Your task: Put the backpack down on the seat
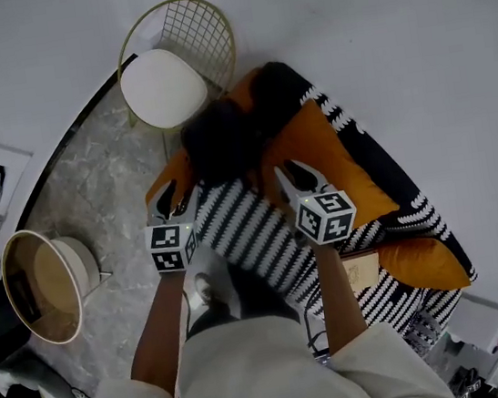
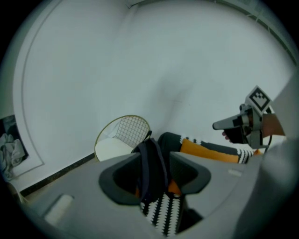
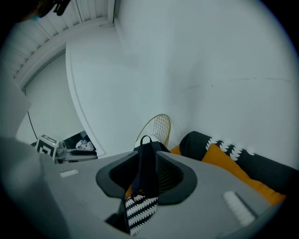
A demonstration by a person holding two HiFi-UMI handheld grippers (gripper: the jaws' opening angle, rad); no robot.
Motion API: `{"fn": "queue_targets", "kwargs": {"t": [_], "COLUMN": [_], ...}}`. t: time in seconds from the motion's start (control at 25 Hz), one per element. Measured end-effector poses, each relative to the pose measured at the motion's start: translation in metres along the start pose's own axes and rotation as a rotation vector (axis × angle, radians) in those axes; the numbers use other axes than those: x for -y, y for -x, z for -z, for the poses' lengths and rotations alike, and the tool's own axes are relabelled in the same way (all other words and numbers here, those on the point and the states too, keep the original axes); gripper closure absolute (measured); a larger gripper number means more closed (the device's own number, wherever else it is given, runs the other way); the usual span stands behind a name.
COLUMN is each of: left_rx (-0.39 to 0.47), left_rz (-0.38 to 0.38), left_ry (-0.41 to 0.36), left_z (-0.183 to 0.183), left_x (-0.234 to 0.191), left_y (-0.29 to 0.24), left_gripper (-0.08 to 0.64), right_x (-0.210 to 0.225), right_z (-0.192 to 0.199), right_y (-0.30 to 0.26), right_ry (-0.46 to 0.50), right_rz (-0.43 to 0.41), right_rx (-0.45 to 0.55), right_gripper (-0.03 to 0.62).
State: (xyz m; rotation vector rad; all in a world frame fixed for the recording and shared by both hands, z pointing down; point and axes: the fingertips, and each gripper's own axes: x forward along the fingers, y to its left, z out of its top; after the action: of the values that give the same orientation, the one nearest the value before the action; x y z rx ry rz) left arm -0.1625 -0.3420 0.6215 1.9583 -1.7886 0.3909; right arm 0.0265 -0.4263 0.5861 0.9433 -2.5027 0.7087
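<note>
Fingers [image 2: 119,183] spread on left gripper [image 1: 178,197] and right gripper [image 1: 300,175]; soft backpack [image 1: 217,138] on striped seat [image 1: 255,231].

The backpack [image 1: 217,138] sits on the sofa seat [image 1: 252,232] — wire chair [image 1: 164,86] behind it, cushion [image 1: 322,160] to its right.

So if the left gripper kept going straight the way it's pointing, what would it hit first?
The left gripper would most likely meet the dark backpack first: it sits right in line between the open jaws. Depth is hard to judge; the wire chair stands further behind.
</note>
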Motion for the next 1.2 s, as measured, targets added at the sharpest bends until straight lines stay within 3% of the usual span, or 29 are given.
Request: {"fn": "queue_targets", "kwargs": {"t": [0.24, 0.4, 0.72, 0.88, 1.04, 1.2], "left_rx": [0.051, 0.1, 0.203, 0.256, 0.328, 0.36], "left_rz": [0.04, 0.065, 0.117, 0.156, 0.22, 0.253], "left_ry": [-0.063, -0.094, -0.095, -0.182, -0.209, -0.26], "left_z": [-0.012, -0.022, -0.052, -0.074, -0.104, -0.119], "left_x": [0.008, 0.008, 0.017, 0.032, 0.048, 0.066], "left_y": [0.038, 0.078, 0.153, 0.187, 0.215, 0.245], "left_gripper": [0.382, 0.393, 0.425, 0.439, 0.449, 0.451], "right_x": [-0.018, -0.052, -0.115, -0.138, -0.156, -0.185], "right_z": [-0.009, -0.01, -0.027, -0.036, -0.052, -0.064], "right_y": [0.041, 0.069, 0.132, 0.166, 0.196, 0.229], "right_ry": [-0.009, 0.035, 0.069, 0.094, 0.129, 0.159], "right_rz": [0.059, 0.09, 0.122, 0.146, 0.158, 0.123], "right_rx": [0.07, 0.1, 0.181, 0.224, 0.277, 0.331], "right_gripper": [0.48, 0.483, 0.514, 0.532, 0.537, 0.54]}}
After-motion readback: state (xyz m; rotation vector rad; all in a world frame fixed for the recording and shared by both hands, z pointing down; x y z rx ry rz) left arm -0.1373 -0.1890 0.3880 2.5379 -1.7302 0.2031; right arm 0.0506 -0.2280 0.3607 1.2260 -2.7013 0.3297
